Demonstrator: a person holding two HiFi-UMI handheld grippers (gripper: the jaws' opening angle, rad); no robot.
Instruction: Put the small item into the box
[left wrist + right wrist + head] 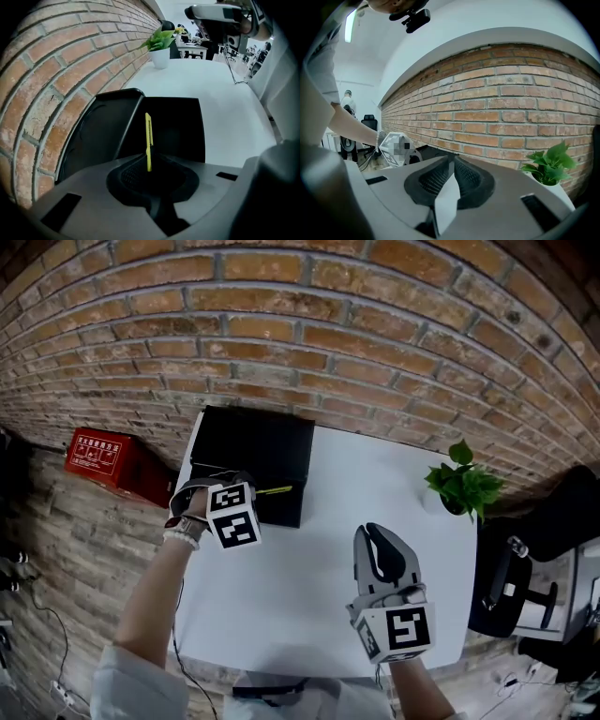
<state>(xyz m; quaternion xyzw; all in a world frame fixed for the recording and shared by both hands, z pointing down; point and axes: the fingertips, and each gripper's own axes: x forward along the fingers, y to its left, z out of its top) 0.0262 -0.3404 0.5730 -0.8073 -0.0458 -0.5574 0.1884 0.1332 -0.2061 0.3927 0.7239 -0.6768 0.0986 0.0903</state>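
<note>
A black box (251, 457) stands at the back left of the white table (375, 474), against the brick wall. My left gripper (251, 493) is at the box's front edge, shut on a thin yellow item (277, 490) whose free end sticks out to the right along that edge. In the left gripper view the yellow item (148, 140) stands up from the shut gripper (149, 168) and reaches over the box's dark opening (176, 133); the lid (101, 136) leans toward the wall. My right gripper (372, 532) hovers over the table's right half, shut and empty (451, 161).
A potted green plant (461, 486) stands at the table's back right corner, also seen as the plant (160, 44) and the plant (548, 164). A red case (101, 457) lies on the floor to the left. An office chair (525, 563) is at the right.
</note>
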